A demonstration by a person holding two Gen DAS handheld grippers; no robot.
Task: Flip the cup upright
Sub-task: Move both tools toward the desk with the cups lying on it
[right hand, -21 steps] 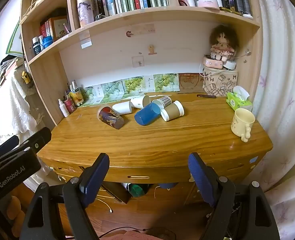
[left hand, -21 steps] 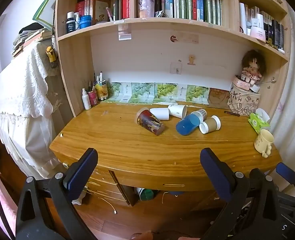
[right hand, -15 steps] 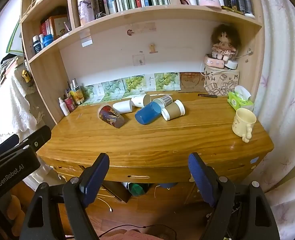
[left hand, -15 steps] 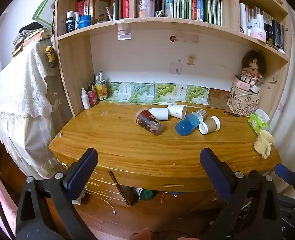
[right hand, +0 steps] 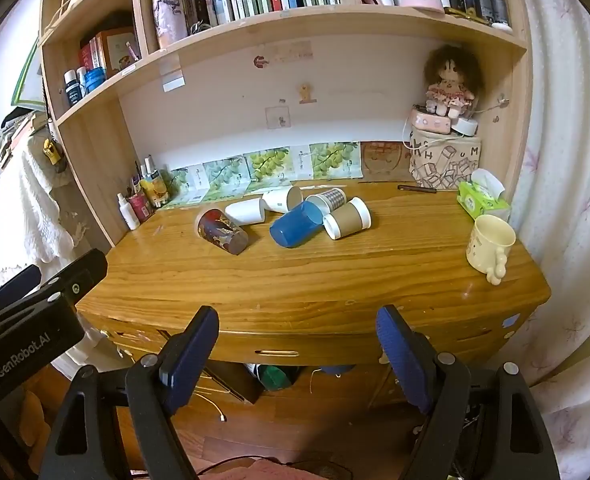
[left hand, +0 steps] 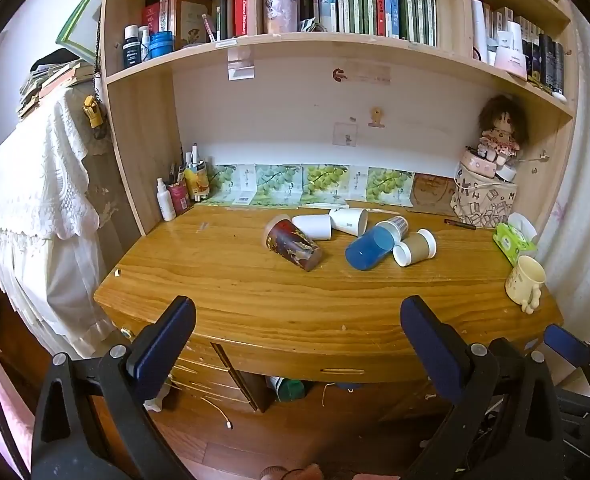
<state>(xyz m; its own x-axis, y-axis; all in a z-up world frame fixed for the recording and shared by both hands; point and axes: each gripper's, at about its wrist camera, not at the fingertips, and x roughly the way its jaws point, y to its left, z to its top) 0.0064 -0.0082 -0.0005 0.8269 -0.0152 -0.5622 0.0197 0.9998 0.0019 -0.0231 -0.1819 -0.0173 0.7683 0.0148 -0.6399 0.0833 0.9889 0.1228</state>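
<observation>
Little has shifted since before — both views have crept slightly nearer the desk (left hand: pixel 295 296). The left gripper (left hand: pixel 295 344) and right gripper (right hand: pixel 297 350) gape wide, holding nothing. "GenRobot.AI" reads on the left tool. Six cups lie toppled mid-desk — blue cup (right hand: pixel 295 225) central; the book titles are illegible.

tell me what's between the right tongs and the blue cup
Only bare wooden desktop: the right tongs hang open off the front edge, and nothing lies before the blue cup in the right wrist view.

Wooden desk (left hand: pixel 279 300) under bookshelves (left hand: pixel 335 46), white curtain (right hand: pixel 567 160) beside.
</observation>
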